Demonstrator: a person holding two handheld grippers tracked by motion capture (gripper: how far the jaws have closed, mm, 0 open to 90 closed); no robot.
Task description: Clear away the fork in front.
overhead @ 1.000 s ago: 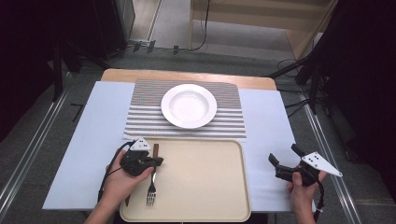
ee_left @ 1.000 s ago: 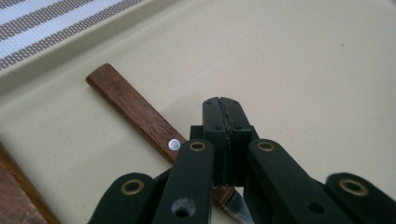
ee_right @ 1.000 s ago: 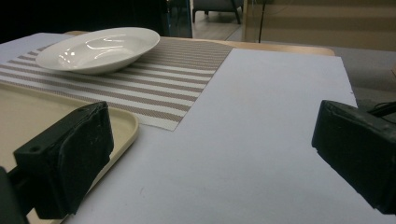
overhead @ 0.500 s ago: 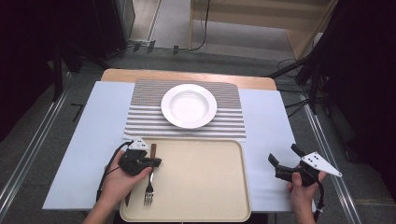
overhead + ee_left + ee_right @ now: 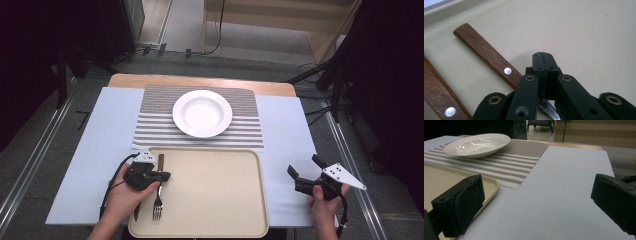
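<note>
Your wooden table (image 5: 200,81), a pale blue sheet (image 5: 100,135) spread over it, striped placemat (image 5: 150,125) at the far middle, beige tray (image 5: 210,195) nearest you.

White deep plate (image 5: 202,113), empty, centred on striped placemat (image 5: 150,131), far side of table (image 5: 90,150); pale sheet beneath.

Each hand carries a black two-jaw gripper: the left gripper (image 5: 159,176) has brass-ringed pivot holes on flat black links and a looping black cable; the right gripper (image 5: 306,171) bears a grey three-cornered plate dotted with small holes and blocky matte pads.
</note>
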